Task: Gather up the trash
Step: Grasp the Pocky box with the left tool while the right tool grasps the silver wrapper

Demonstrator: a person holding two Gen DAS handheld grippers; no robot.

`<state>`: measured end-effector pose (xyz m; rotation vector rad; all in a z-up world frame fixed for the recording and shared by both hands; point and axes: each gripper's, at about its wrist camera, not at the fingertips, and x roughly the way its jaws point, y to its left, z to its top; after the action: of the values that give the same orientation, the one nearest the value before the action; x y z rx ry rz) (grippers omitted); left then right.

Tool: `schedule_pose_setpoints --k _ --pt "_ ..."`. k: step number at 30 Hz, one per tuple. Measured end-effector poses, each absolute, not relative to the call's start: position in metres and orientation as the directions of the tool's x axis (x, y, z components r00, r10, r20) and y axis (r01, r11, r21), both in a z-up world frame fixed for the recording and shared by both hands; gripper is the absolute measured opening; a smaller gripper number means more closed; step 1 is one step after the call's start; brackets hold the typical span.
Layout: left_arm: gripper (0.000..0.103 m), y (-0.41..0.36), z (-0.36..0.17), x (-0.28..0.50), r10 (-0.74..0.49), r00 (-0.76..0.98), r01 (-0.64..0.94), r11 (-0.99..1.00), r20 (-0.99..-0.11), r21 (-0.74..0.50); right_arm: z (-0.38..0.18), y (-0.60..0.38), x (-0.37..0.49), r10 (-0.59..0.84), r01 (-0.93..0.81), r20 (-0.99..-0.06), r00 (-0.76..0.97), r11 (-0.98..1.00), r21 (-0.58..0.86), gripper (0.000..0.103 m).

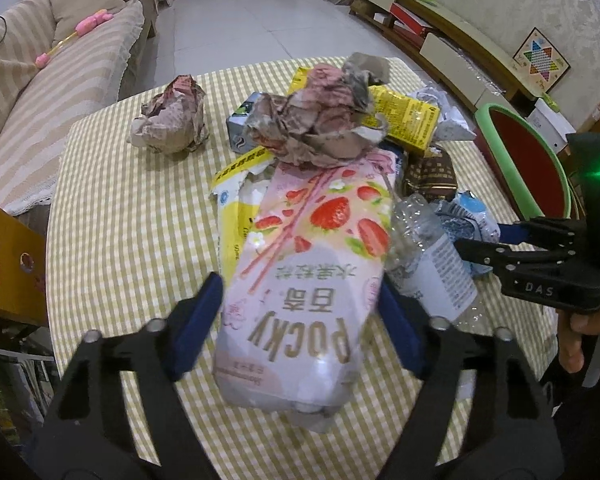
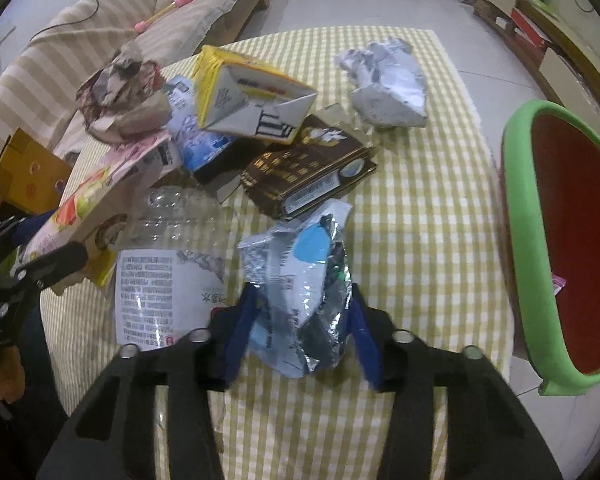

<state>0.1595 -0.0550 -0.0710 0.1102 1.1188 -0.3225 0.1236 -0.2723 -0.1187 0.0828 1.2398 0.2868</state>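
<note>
A heap of trash lies on the checked tablecloth (image 1: 132, 208). In the left wrist view my left gripper (image 1: 300, 304) is shut on a pink strawberry Pocky box (image 1: 312, 248), with a blue pad against each long side. A crushed clear bottle (image 1: 428, 256) lies just to the right of the box. In the right wrist view my right gripper (image 2: 300, 312) is shut on a crumpled silver and blue foil wrapper (image 2: 300, 280). The same bottle (image 2: 168, 264) sits to the left of the wrapper. The left gripper with the Pocky box (image 2: 96, 200) shows at the left edge.
Crumpled brown paper (image 1: 320, 116), a second paper ball (image 1: 172, 116), yellow cartons (image 2: 252, 92), a brown box (image 2: 308, 168) and a white paper wad (image 2: 388, 84) lie on the table. A green-rimmed red bin (image 2: 520, 240) stands off the table's right edge. A striped sofa (image 1: 52, 92) is behind on the left.
</note>
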Motion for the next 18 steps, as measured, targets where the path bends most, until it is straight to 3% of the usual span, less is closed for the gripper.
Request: schedule_pose_setpoints --k 7,12,18 --pt "0.062 -0.050 -0.060 0.155 -0.218 0.419 0.295 0.951 -0.881 -0.094 -0.113 -0.269 0.117 0.260 -0.189 -0.919 0.298 0.959 0.210 0.026" --pt "0.043 -0.042 -0.048 0.150 -0.254 0.422 0.282 0.949 -0.870 -0.141 -0.103 -0.274 0.112 0.272 -0.195 -0.913 0.306 0.956 0.219 0.024" --pt "0.042 -0.035 -0.040 0.140 -0.272 0.428 0.267 0.949 -0.862 -0.167 -0.094 -0.273 0.106 0.284 -0.204 -0.904 0.320 0.952 0.227 0.023"
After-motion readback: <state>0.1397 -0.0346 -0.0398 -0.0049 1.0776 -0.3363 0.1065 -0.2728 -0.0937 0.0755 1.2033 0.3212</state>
